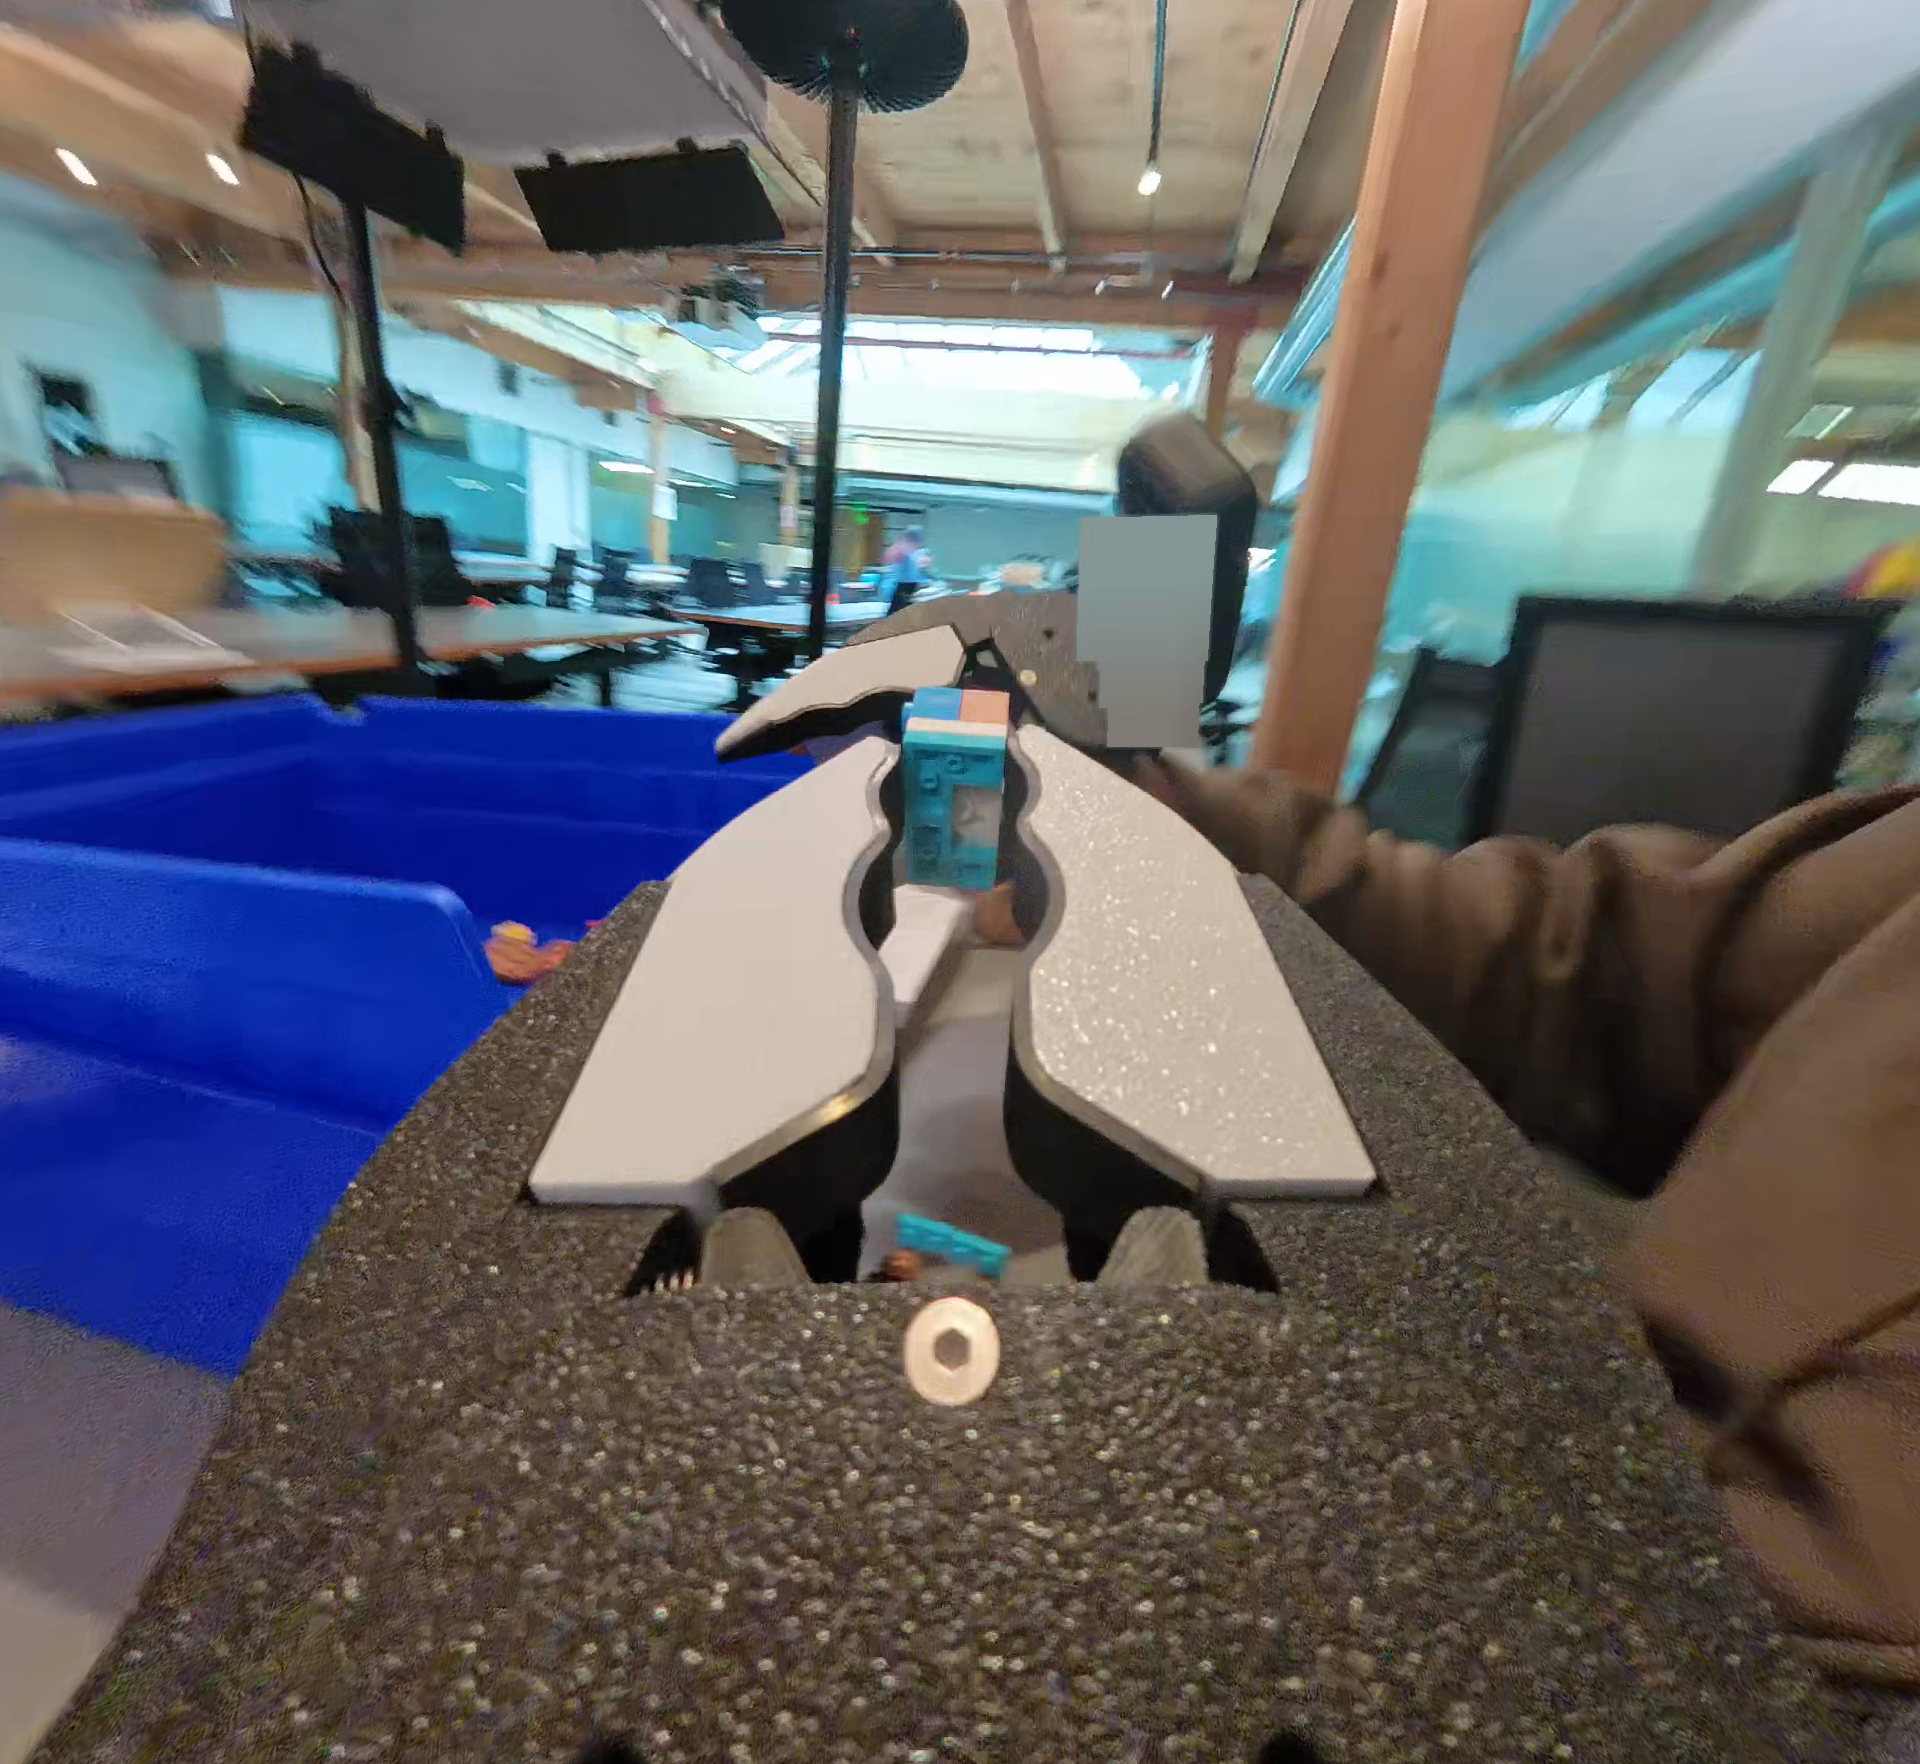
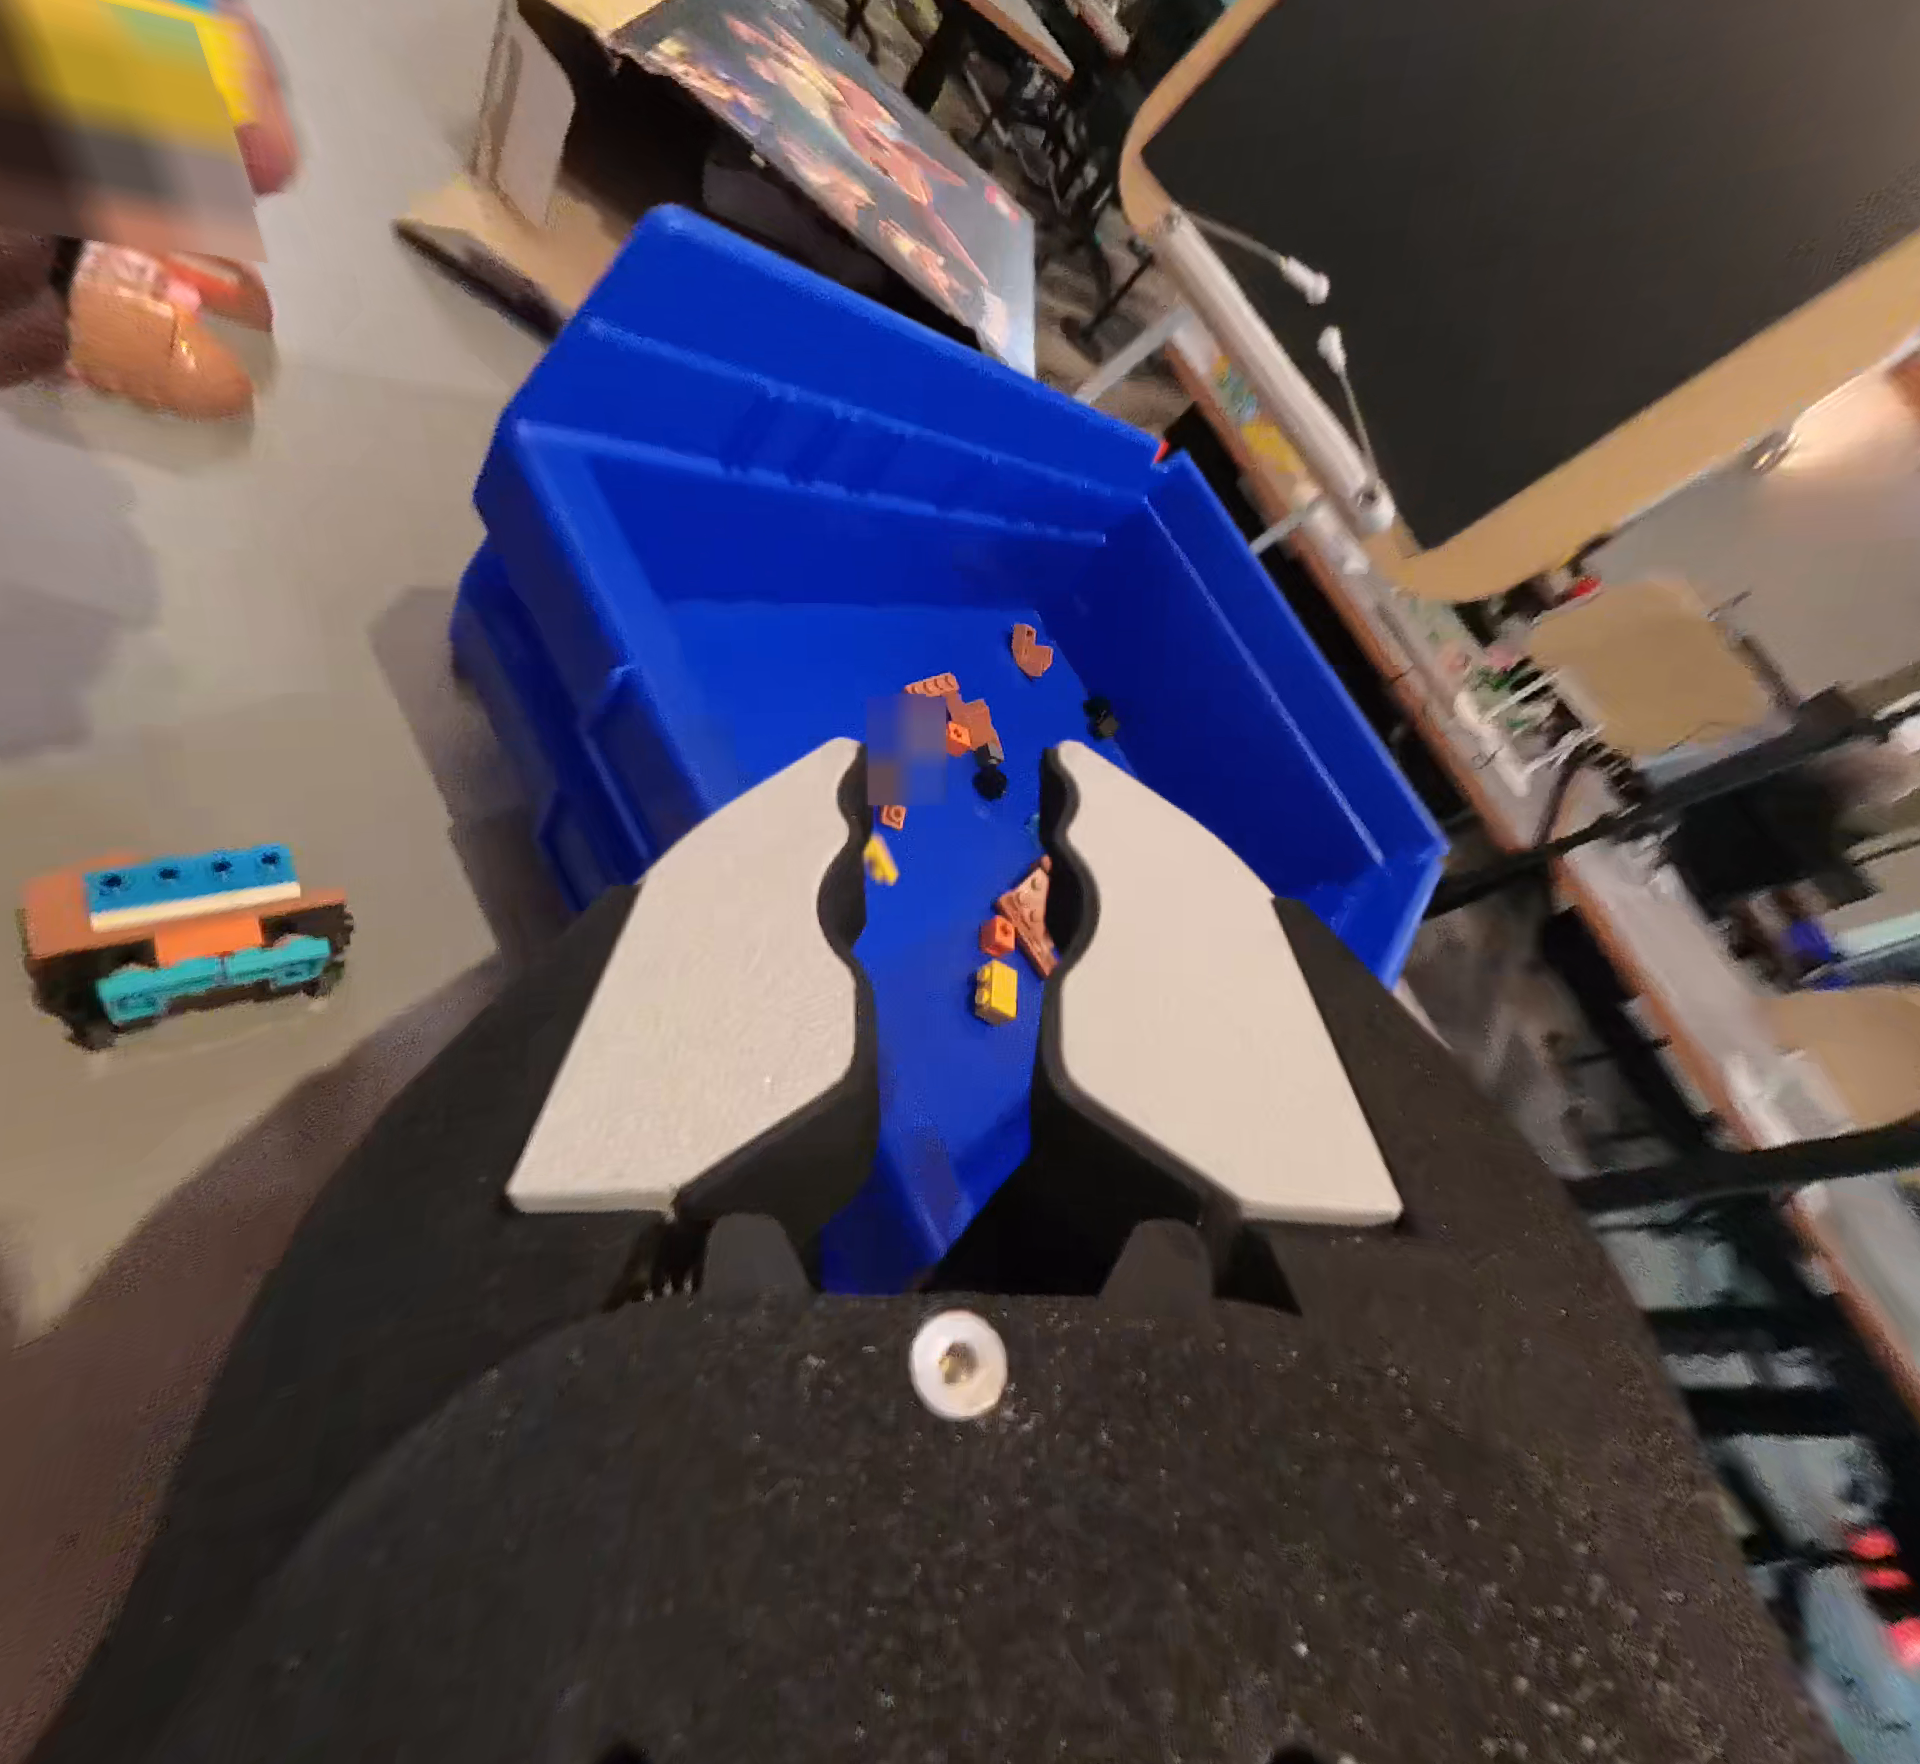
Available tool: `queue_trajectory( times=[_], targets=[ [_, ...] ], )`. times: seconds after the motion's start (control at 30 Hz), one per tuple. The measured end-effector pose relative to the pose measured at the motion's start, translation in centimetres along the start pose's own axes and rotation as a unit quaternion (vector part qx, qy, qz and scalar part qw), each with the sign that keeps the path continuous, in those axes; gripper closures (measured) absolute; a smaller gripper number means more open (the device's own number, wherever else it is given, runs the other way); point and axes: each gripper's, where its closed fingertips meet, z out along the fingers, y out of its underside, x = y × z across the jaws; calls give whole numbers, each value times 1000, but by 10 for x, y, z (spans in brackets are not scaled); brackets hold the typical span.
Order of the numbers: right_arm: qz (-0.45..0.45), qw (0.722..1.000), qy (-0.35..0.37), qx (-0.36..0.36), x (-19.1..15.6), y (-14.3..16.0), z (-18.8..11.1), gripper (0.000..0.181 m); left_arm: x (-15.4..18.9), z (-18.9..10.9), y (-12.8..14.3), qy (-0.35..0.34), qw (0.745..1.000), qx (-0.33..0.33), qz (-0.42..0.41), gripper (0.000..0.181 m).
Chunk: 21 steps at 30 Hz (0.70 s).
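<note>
My left gripper [image 1: 956, 779] is shut on a small stack of toy bricks [image 1: 954, 805], teal with a blue and a salmon piece on top, held up in the air. The other gripper's grey finger [image 1: 842, 691] shows just behind it, close to the stack. My right gripper [image 2: 951, 758] is open and empty, hovering over a blue bin [image 2: 790, 426]. The bin holds several loose orange, brown, yellow and black toy bricks [image 2: 997, 987]. A small built toy-brick vehicle [image 2: 182, 940], brown, blue, orange and teal, sits on the grey table to the left.
Blue bins [image 1: 208, 935] lie left of my left gripper. A person's brown sleeve [image 1: 1558, 966] is at the right. A cardboard box [image 2: 582, 83] stands beyond the bin. Blurred coloured boxes [image 2: 114, 52] are at far left. The table's edge [image 2: 1382, 634] runs down the right. The gap from one gripper's tips to the other's is roughly 12 cm.
</note>
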Motion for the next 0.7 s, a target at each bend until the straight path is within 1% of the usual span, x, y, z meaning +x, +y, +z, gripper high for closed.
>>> queue_trajectory(
  times=[0.07,0.1,0.17,0.2,0.27,0.4,0.57,0.7],
  targets=[
    [-65,997,1,29,-15,-8,-5,150,-5,-1,2,17,996,10,-91,164],
    [-102,993,-3,57,-25,-16,-9,151,-7,-1,4,26,991,13,-131,164],
    [-180,977,-11,116,-50,-35,-20,155,-9,0,11,40,980,3,-193,163],
    [-216,966,-14,139,-62,-43,-25,156,-10,0,16,40,977,-9,-208,163],
    [-264,951,-7,162,-78,-54,-30,156,-9,2,27,40,975,-43,-216,163],
    [-288,944,-7,160,-90,-56,-28,154,-4,5,38,46,972,-84,-216,163],
    [-294,941,-20,165,-99,-52,-26,170,-2,6,47,48,967,-106,-228,163],
    [-294,942,-17,163,-98,-49,-24,173,-4,8,50,43,965,-108,-236,163]
  ],
)
